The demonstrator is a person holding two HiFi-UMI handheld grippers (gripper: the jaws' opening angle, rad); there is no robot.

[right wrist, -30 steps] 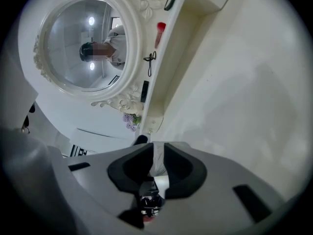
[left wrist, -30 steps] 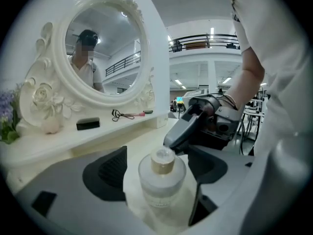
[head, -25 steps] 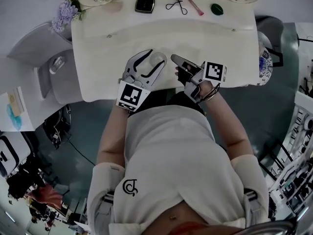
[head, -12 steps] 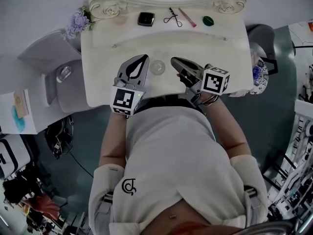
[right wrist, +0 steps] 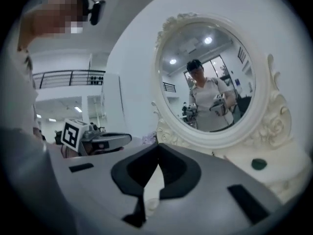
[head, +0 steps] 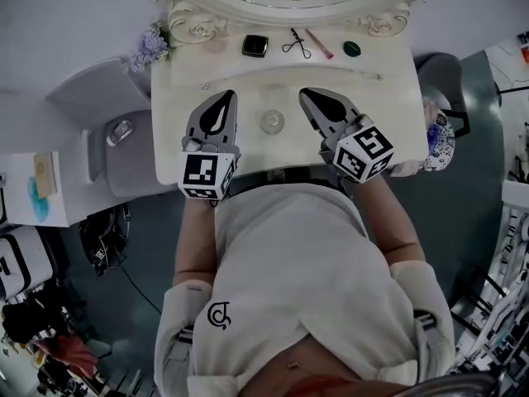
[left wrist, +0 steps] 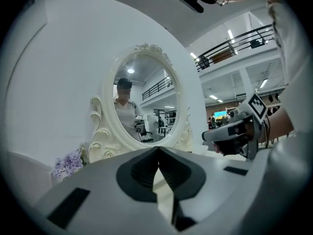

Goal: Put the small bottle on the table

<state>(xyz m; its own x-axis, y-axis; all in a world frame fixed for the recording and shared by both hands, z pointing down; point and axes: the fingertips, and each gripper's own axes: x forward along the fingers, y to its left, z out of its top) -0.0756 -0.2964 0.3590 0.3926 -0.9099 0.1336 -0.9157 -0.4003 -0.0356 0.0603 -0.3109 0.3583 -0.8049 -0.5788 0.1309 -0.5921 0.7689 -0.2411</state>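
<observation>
Fingers [head: 197, 126] of left gripper [head: 225, 98] and right gripper [head: 307, 96] together, empty, the small bottle [head: 272, 121] between them on the table [head: 388, 114].

**Camera layout: 3 views, 1 overhead and 2 claw-mounted.**
The head view looks steeply down from above the person, at moderate range, onto the torso, the tabletop [head: 397, 98], the left claw [head: 225, 98] and the right claw [head: 307, 95]. The 2 claw views sit low over the tabletop, each facing forward along its own jaws toward the mirror [left wrist: 142, 102]. Both share the mirror, and each shows the other claw at its inner side.
</observation>
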